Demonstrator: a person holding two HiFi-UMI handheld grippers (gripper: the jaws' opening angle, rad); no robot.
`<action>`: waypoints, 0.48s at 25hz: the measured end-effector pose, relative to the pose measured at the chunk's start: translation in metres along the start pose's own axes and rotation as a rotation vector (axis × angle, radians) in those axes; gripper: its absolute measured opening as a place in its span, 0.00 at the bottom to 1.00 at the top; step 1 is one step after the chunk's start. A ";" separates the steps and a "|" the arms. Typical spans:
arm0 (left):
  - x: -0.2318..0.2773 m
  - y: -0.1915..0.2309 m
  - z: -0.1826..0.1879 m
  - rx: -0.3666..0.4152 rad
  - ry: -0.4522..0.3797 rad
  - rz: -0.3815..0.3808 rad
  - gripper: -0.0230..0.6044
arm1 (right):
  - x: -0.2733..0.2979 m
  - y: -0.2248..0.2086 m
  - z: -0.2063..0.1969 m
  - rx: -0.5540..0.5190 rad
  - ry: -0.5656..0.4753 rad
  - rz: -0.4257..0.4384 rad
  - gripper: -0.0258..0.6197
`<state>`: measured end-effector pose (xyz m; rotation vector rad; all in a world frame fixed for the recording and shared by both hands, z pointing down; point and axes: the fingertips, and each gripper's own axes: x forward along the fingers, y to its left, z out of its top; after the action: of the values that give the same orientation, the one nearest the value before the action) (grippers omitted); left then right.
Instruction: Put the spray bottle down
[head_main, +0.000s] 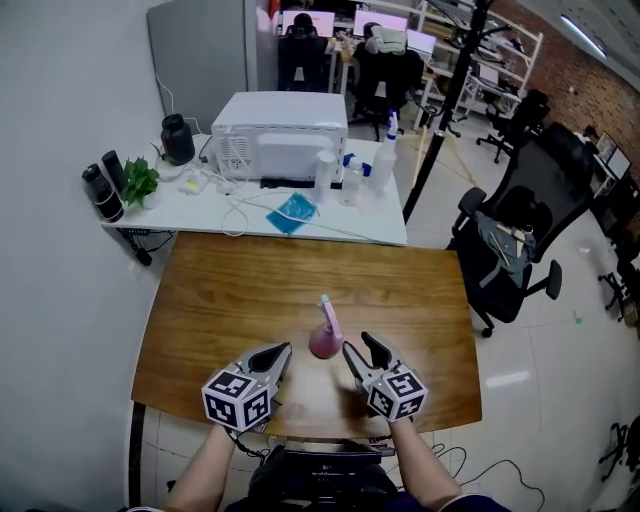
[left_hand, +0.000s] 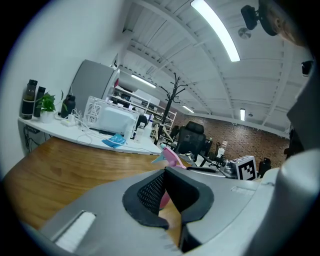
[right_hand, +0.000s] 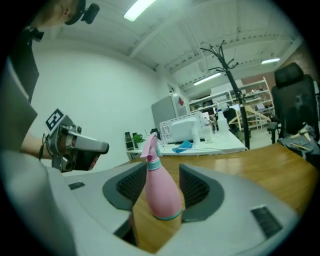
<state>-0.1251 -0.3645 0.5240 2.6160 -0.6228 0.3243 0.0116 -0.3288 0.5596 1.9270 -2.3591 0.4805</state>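
The bottle (head_main: 326, 335) stands upright on the worktop (head_main: 220, 300) near the middle of its front edge, so the set-down looks done. The right claw (head_main: 360, 348) straddles it with jaws spread and pads clear, likely freeing it without tipping it. The left claw (head_main: 278, 354), closed and empty, waits just left of it.
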 end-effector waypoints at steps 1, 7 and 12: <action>0.001 -0.003 -0.001 -0.001 0.000 -0.006 0.05 | -0.009 -0.003 0.004 0.008 -0.007 -0.002 0.34; 0.007 -0.022 -0.001 0.003 -0.012 -0.023 0.05 | -0.042 0.009 0.040 -0.087 -0.048 0.037 0.12; 0.003 -0.031 -0.001 0.010 -0.024 -0.007 0.05 | -0.052 0.021 0.058 -0.065 -0.057 0.063 0.05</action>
<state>-0.1076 -0.3401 0.5143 2.6344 -0.6211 0.2954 0.0114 -0.2917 0.4876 1.8681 -2.4449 0.3527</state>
